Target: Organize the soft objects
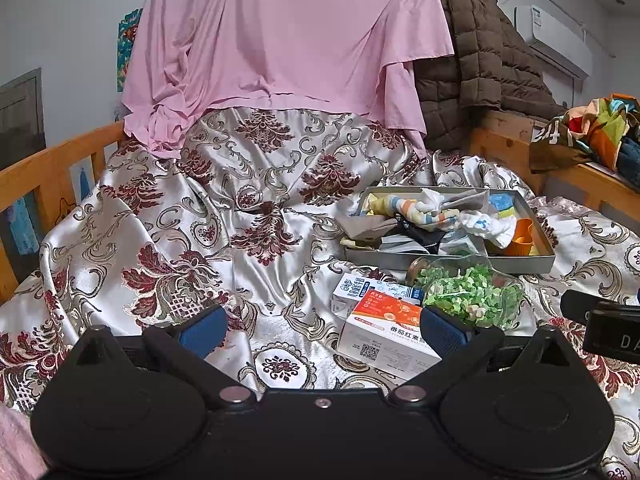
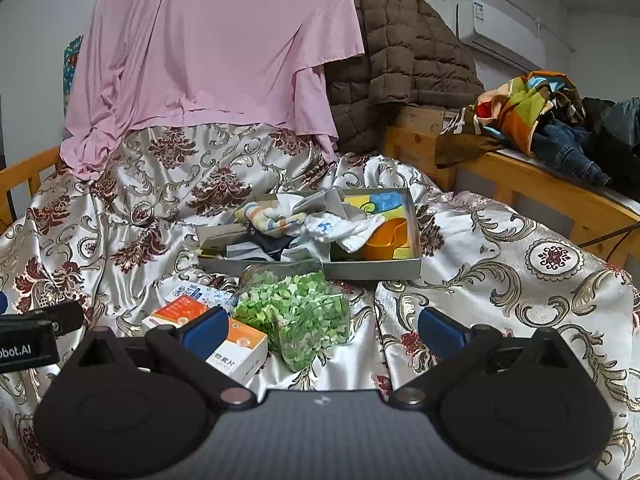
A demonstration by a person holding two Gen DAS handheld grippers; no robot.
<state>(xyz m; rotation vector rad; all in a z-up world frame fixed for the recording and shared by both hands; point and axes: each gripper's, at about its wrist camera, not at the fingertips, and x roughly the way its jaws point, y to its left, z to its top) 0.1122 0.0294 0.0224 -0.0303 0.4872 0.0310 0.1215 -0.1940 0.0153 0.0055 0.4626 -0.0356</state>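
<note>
Both grippers hang over a brocade bedspread with jaws spread wide and nothing between them: the left gripper and the right gripper side by side. The soft objects, a heap of small cloths and socks, lie ahead of both tools in a shallow grey tray, ahead and right of the left gripper, straight ahead of the right. An orange cup shares the tray's right end. Nearer the fingers sit a clear bag of green pieces and two cartons. The heap looks loose and tumbled; whether it awaits sorting or was just dropped in cannot be settled. Any further reach would have to pass over the bag.
</note>
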